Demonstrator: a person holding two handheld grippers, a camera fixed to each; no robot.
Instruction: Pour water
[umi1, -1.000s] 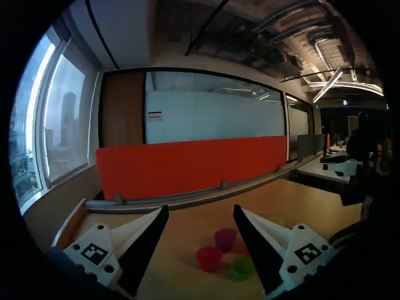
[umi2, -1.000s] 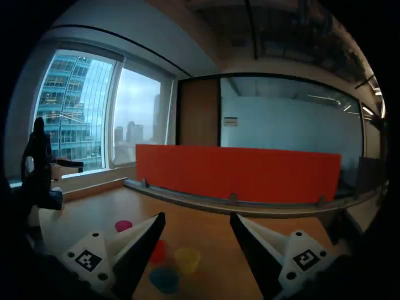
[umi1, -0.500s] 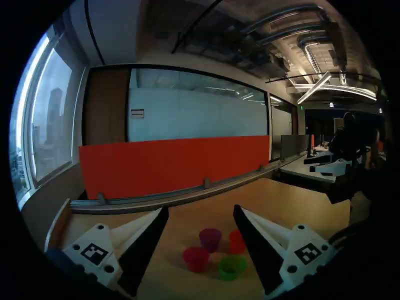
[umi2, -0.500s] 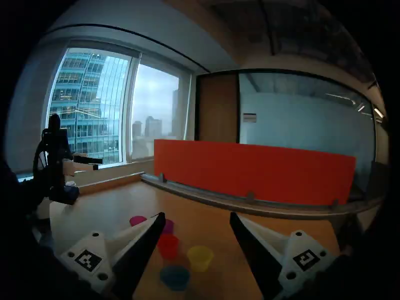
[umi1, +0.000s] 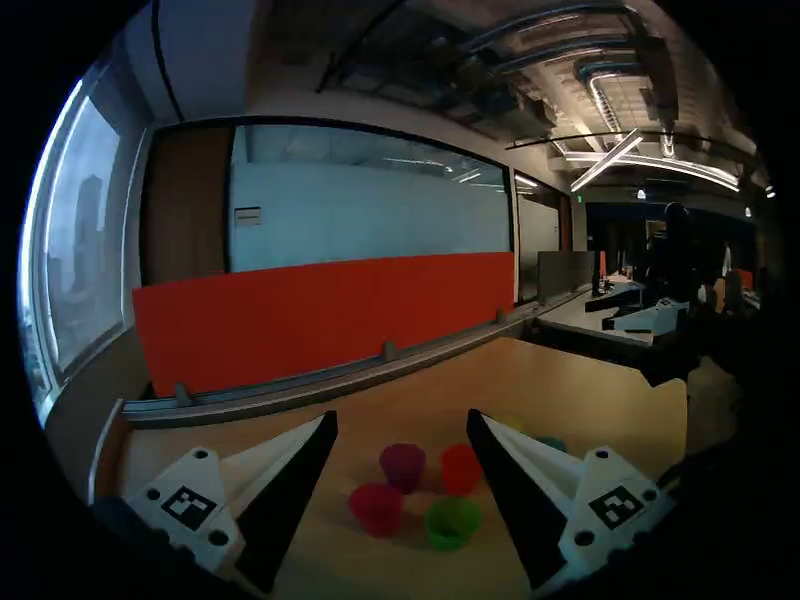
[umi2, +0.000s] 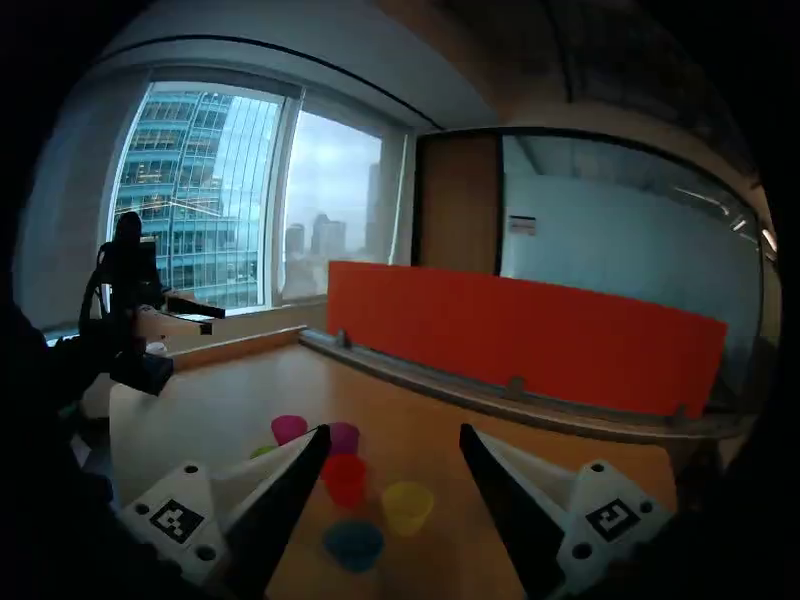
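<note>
Small plastic cups stand clustered on the wooden table (umi1: 600, 400). In the left gripper view a purple cup (umi1: 402, 465), a red cup (umi1: 460, 467), a magenta cup (umi1: 376, 507) and a green cup (umi1: 452, 522) sit just beyond my open left gripper (umi1: 400, 415). In the right gripper view a red cup (umi2: 345, 478), a yellow cup (umi2: 407, 506), a blue cup (umi2: 353, 544), a purple cup (umi2: 343, 437) and a pink cup (umi2: 289, 429) lie ahead of my open right gripper (umi2: 394, 430). Nothing is between either pair of fingers.
An orange partition (umi1: 320, 315) on a metal rail runs along the table's far edge. Large windows (umi2: 200, 210) stand beyond the table (umi2: 200, 400). The other gripper and the hand holding it appear far right (umi1: 650, 318) and far left (umi2: 130, 330).
Both views have swung and dipped toward the table. The cups now sit higher and more centred between the fingers, with more cups visible. Both grippers stay open.
</note>
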